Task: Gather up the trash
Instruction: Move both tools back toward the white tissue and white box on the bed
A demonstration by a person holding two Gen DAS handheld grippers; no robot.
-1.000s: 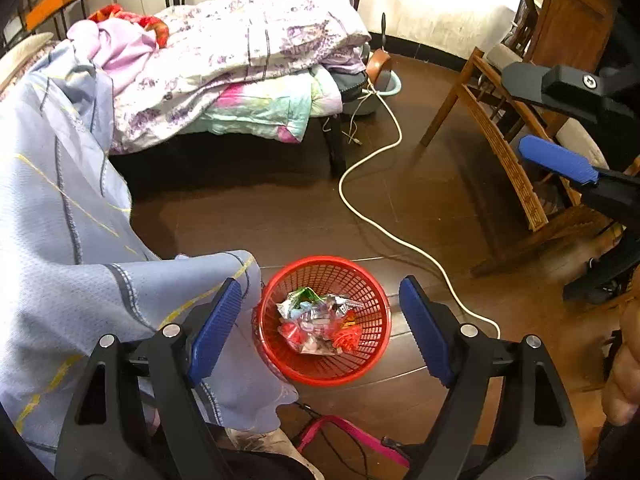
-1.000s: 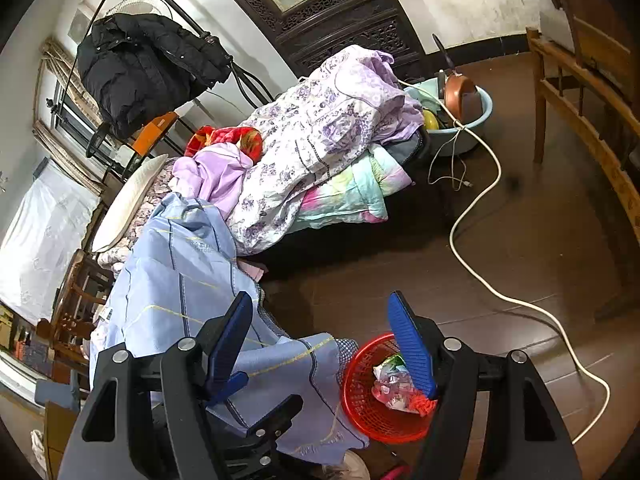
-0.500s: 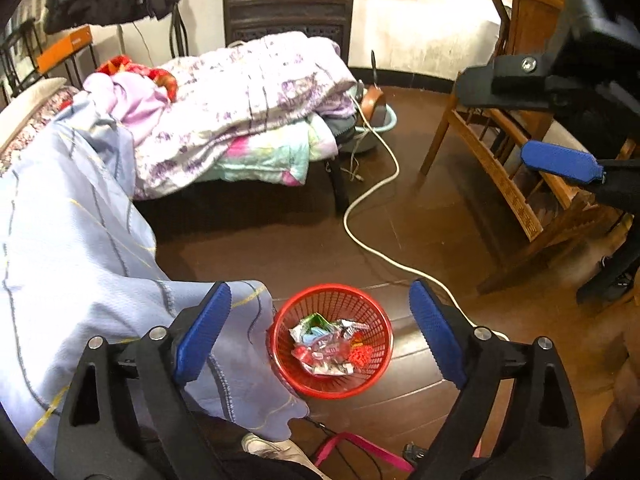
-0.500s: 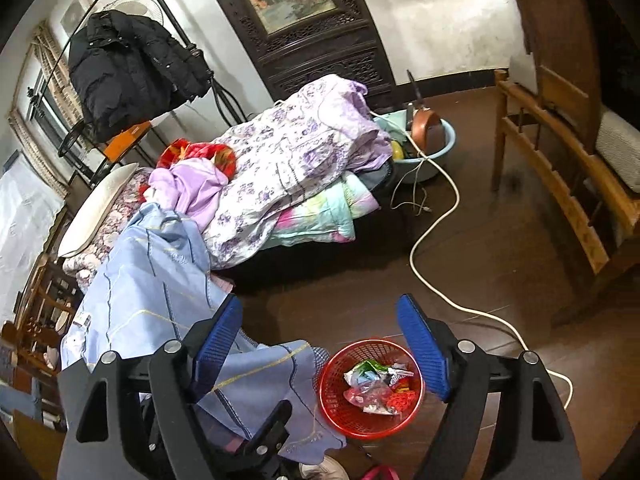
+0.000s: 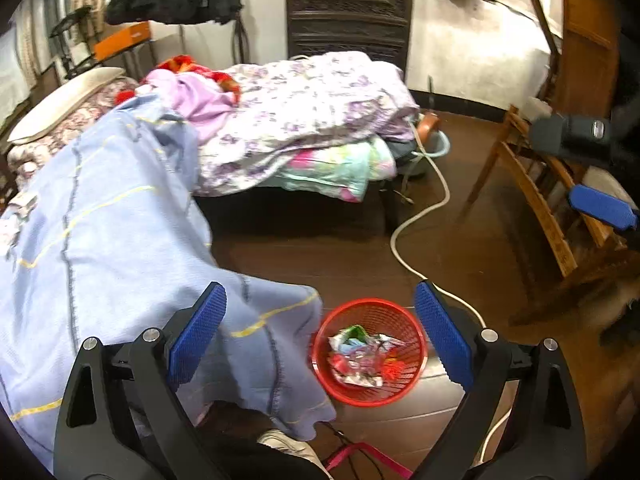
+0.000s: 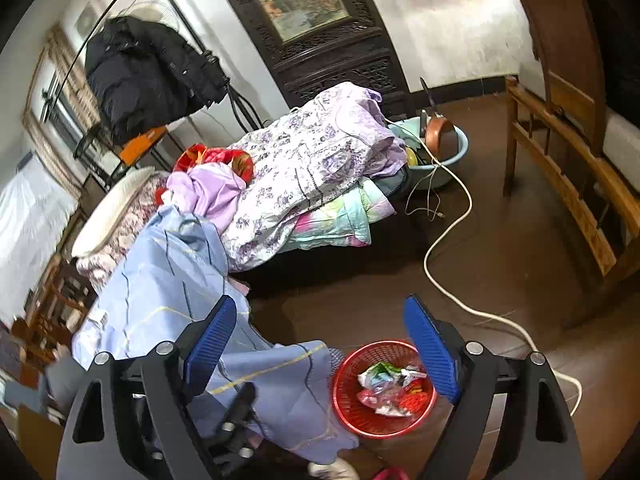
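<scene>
A red mesh basket (image 5: 360, 399) stands on the dark wooden floor, with crumpled wrappers (image 5: 360, 356) lying inside it. My left gripper (image 5: 320, 290) hovers well above and short of the basket; its jaws are opening and nothing is between them. In the right wrist view the same basket (image 6: 372, 429) and wrappers (image 6: 388, 390) lie low, under the right-hand finger. My right gripper (image 6: 320, 304) is also high above the floor, its jaws opening with nothing between them. One of its blue fingers (image 5: 604, 206) shows at the right edge of the left wrist view.
A bed with a pale blue blanket (image 5: 100, 240) hangs over beside the basket; a floral quilt (image 5: 312, 108) lies further back. A white cable (image 5: 416, 216) snakes over the floor. A wooden chair (image 5: 540, 208) stands right, a blue basin (image 6: 448, 160) behind the bed, a shoe (image 5: 288, 446) below.
Both grippers have risen and tipped upward, so the basket looks smaller and lower and more of the room shows. Both pairs of jaws have spread wider.
</scene>
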